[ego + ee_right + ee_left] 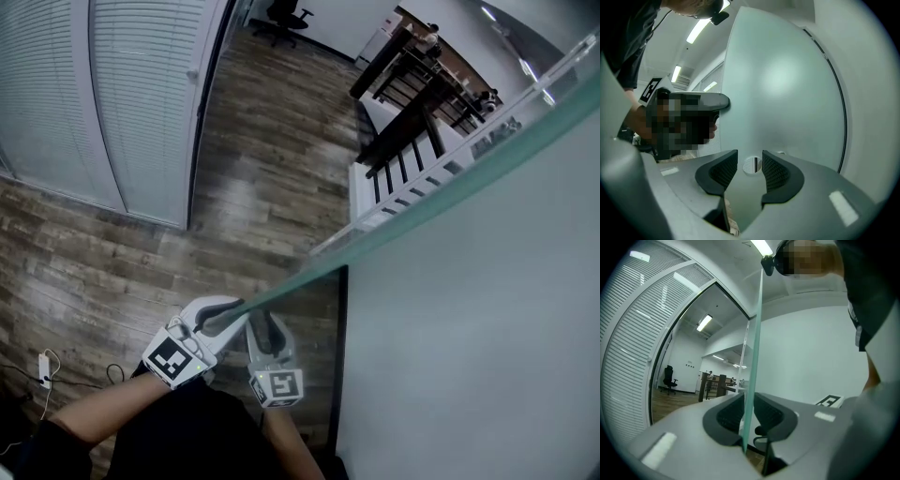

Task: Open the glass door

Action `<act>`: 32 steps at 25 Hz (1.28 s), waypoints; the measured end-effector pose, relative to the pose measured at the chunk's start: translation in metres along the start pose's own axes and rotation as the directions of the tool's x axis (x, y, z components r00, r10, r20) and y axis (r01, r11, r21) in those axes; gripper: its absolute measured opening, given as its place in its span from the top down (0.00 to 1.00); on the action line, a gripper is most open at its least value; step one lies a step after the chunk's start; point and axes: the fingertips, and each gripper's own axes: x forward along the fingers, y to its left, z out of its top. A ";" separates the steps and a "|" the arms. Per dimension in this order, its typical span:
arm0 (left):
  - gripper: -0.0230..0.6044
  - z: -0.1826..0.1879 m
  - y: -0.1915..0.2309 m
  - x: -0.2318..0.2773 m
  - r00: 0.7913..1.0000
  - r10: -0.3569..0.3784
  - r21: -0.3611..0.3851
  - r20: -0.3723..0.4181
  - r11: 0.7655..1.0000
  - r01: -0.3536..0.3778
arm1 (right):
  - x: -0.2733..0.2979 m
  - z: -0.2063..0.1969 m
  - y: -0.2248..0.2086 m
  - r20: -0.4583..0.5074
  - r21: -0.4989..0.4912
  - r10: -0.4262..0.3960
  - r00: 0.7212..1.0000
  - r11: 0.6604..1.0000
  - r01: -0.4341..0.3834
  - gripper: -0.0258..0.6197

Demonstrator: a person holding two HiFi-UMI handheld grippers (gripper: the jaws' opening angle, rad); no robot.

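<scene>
The frosted glass door [469, 328] fills the right side of the head view, and its green edge [403, 220] runs down to my grippers. My left gripper [230, 314] is shut on that edge. In the left gripper view the edge [754, 357] stands upright between the two pads [729, 418] of my left gripper [749, 416]. My right gripper [267, 328] sits just right of it, against the door's face. Seen from the right gripper view, the right gripper [750, 166] stands open before the door face [787, 93], with a small round fitting [753, 165] showing between its jaws.
White louvred blinds [141, 94] and a dark door frame [202, 122] stand at the left over a wood floor [262, 169]. Beyond are an office chair [286, 14] and dark tables [412, 94] with people. A white adapter with a cable [44, 367] lies at the lower left.
</scene>
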 end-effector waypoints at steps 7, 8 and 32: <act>0.85 -0.006 -0.038 0.004 0.997 -0.080 0.008 -0.014 0.997 0.080 | -0.041 0.005 -0.001 0.023 -0.021 -0.033 0.999 0.999 0.034 0.73; 0.85 -0.007 -0.042 0.005 0.996 -0.092 0.012 -0.016 0.996 0.092 | -0.044 0.005 -0.001 0.025 -0.019 -0.037 0.999 0.999 0.038 0.73; 0.82 -0.021 -0.113 0.014 0.933 -0.351 -0.050 -0.074 0.936 0.348 | -0.097 0.005 -0.028 0.087 -0.005 -0.183 0.979 0.983 0.184 0.73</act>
